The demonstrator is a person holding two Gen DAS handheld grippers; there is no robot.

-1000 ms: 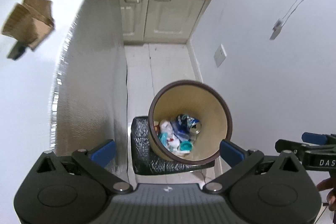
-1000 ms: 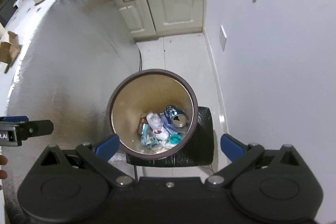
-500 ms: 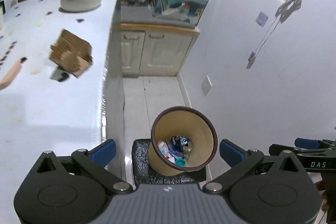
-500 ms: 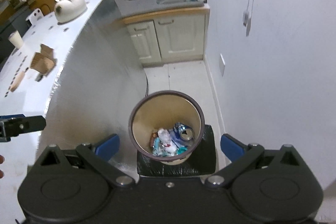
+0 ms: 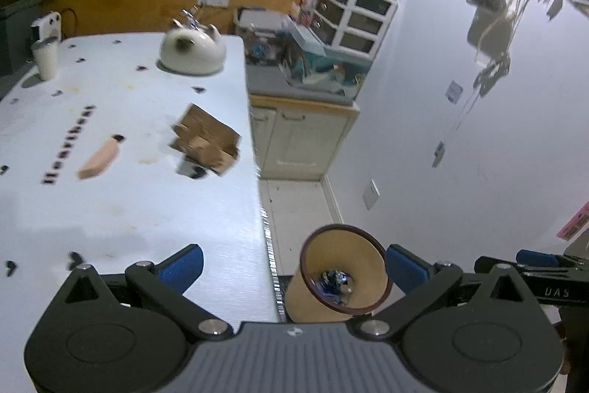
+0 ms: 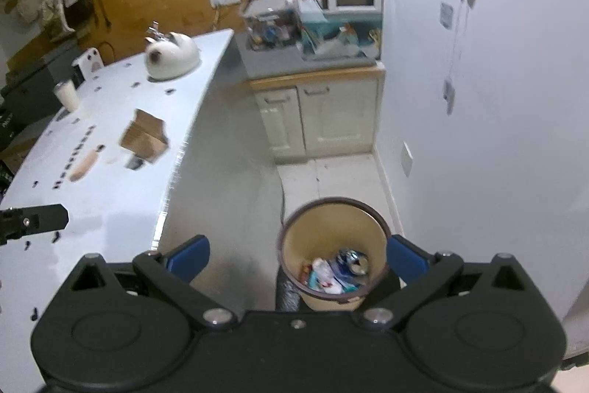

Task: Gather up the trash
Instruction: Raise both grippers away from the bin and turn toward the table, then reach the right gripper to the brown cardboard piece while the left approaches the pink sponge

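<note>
White walls (image 6: 497, 135), cream cabinet (image 6: 320, 120), tiled floor (image 6: 331, 177).

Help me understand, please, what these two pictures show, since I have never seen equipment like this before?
No robot here: a person carries two hand-held two-finger grippers, each with a fisheye camera looking along its blue-tipped fingers. One picture comes from the left gripper, the other from the right gripper. Both are open and hold nothing. Below them on the floor stands a round beige trash bin with a dark rim, already containing a crushed can and wrappers. On the white table lie a torn brown cardboard box, a pinkish stick-shaped object, a white cup and a white rounded cat-like item.
</note>
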